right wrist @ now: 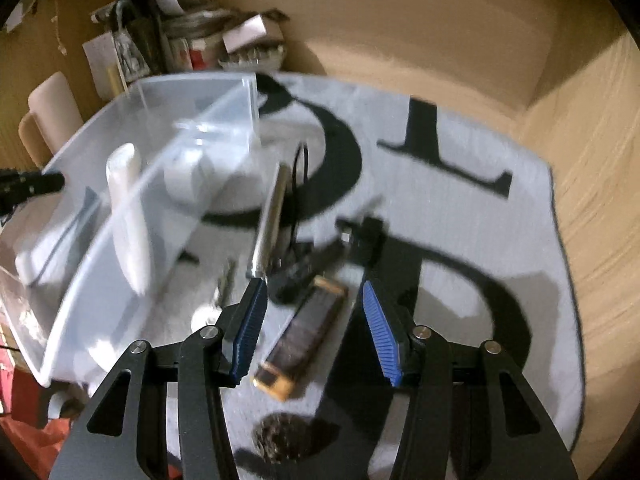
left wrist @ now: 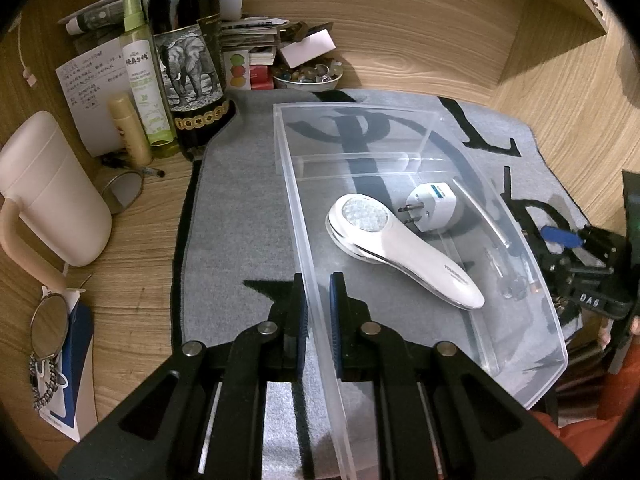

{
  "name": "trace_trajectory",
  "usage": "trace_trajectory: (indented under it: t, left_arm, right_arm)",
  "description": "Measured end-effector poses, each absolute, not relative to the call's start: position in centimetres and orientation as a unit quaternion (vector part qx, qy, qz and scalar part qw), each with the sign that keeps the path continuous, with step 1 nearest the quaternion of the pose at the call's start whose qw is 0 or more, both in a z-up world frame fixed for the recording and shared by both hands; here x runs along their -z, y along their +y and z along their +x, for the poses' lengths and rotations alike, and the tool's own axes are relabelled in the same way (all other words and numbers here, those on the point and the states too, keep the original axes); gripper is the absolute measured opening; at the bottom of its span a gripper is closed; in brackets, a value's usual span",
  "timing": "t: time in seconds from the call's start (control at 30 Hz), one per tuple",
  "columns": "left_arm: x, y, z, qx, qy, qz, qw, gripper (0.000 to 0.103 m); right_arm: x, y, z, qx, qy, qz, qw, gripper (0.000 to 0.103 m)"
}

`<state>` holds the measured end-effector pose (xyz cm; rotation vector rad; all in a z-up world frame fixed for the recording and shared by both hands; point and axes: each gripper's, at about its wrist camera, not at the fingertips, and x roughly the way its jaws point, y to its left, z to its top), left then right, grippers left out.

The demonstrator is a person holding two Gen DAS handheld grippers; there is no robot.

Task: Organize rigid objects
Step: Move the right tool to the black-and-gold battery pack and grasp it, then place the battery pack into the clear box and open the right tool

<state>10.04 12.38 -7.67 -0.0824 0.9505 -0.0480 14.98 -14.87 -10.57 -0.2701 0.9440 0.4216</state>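
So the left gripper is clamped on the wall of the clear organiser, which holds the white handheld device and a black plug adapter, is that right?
Nearly: the plug adapter is white, as the left wrist view shows. The left gripper does clamp the clear organiser's wall, with the white handheld device inside.

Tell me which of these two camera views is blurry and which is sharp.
Right wrist view: smeared by motion blur, so the clear tray and the dark bar with yellow ends between the open right tool look soft. Left wrist view: sharp, with readable bottle labels and the left tool clamped on the tray wall; both bend at fisheye edges.
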Motion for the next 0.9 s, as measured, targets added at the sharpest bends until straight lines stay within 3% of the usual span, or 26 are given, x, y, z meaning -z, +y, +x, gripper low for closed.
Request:
trace_trajectory:
  t: [0.27, 0.43, 0.9]
  left_arm:
    - [7.6, 12.4, 10.0, 0.020, 0.457, -0.038, 0.888, 0.010]
    - [7.6, 12.4, 10.0, 0.018, 0.458, -0.037, 0.888, 0.010]
    - [7.6, 12.3, 10.0, 0.018, 0.457, -0.037, 0.888, 0.010]
  right_arm:
    - [12.7, -15.6, 14.6, -0.202, 0.467, -0.129, 0.851, 0.047]
    - [12.4, -15.9, 14.7, -0.203, 0.459, -0.127, 0.856, 0.022]
    - [9.4, -16.0, 14.8, -0.199, 0.415, -0.124, 0.879, 0.022]
